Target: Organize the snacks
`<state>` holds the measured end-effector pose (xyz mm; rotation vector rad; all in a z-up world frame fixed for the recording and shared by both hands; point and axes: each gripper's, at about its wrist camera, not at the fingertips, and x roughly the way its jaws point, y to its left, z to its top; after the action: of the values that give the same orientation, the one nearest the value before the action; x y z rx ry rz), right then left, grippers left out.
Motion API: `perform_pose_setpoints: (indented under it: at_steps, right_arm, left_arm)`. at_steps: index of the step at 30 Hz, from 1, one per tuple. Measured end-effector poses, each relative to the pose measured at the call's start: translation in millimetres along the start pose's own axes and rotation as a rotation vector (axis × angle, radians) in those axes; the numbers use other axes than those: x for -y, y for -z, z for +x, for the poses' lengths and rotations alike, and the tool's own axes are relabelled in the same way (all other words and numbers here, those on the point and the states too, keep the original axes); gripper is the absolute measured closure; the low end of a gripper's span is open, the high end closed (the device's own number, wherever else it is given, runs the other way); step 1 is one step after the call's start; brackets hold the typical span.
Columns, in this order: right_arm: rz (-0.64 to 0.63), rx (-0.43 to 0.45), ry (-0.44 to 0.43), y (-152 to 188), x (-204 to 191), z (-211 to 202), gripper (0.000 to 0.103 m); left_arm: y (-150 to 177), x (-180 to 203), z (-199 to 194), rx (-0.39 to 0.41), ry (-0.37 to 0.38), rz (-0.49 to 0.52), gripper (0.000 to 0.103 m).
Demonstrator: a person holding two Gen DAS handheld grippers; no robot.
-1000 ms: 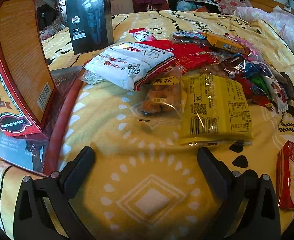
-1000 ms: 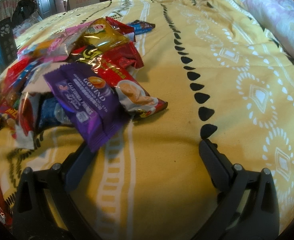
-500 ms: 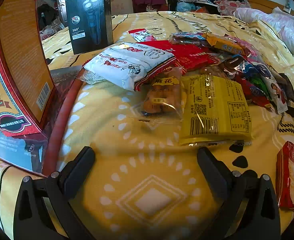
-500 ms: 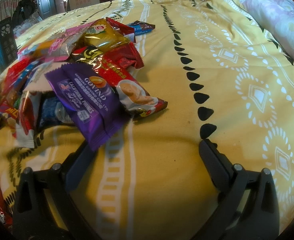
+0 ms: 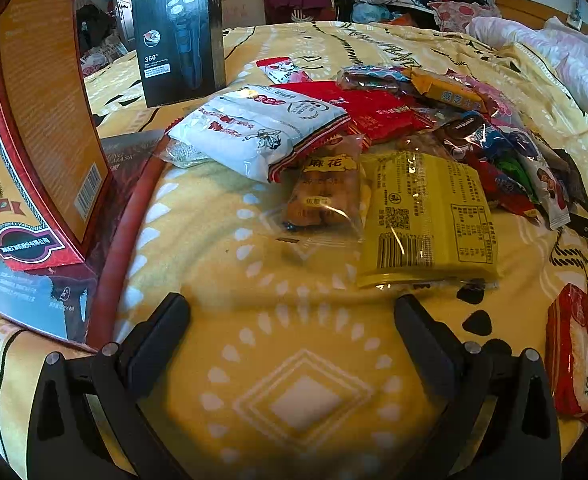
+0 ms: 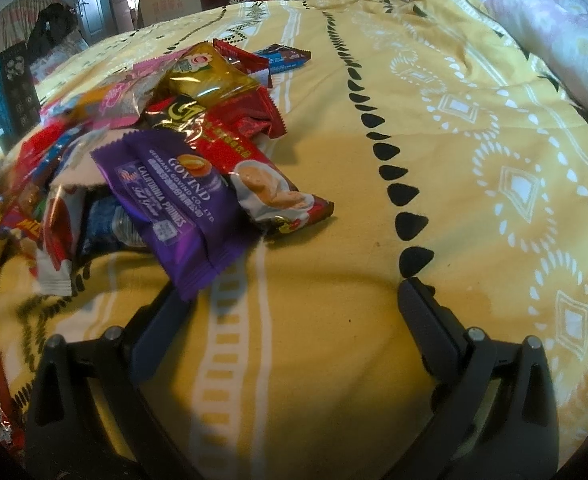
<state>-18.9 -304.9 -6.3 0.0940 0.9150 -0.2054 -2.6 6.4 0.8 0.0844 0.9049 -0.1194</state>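
left gripper (image 5: 292, 314) wide, empty | right gripper (image 6: 290, 294) wide | purple packet (image 6: 174, 204) corner toward it

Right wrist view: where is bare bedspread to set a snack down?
Bare yellow patterned bedspread lies right of the black teardrop row, up to the pink quilt. Left is crowded: purple prune packet and red biscuit wrapper overlap.

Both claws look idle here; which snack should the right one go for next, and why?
Probably the purple prunes packet: nudge the right claw forward and left onto its near corner. That claw is open and empty above bare bedspread, and the packet lies on top of the pile, its corner overhanging the claw's left finger.
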Motion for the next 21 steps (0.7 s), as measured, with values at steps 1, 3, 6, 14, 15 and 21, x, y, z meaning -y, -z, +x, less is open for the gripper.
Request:
perform_pose_setpoints:
  at_steps: [1, 3, 6, 14, 15, 21]
  right_arm:
    - [-0.003, 0.002, -0.001, 1, 0, -1, 0.000]
    - [-0.003, 0.004, -0.010, 0, 0, -2, 0.000]
    - [-0.005, 0.009, -0.025, 1, 0, -5, 0.000]
    - [-0.030, -0.015, -0.060, -2, 3, -7, 0.000]
    - [-0.034, -0.017, -0.064, -1, 3, -7, 0.000]
    - [-0.042, -0.018, -0.077, 1, 4, -7, 0.000]
  left_arm:
    - [-1, 2, -2, -0.005, 0.003, 0.005, 0.001]
    - [-2, 4, -6, -0.011, 0.026, 0.019, 0.001]
    - [-6, 8, -16, -0.024, 0.086, 0.031, 0.001]
    - [-43, 30, -29, -0.016, 0.271, -0.004, 0.001]
    - [-46, 34, -24, -0.025, 0.270, 0.000, 0.001]
    - [-59, 50, 10, -0.055, 0.220, 0.007, 0.001]
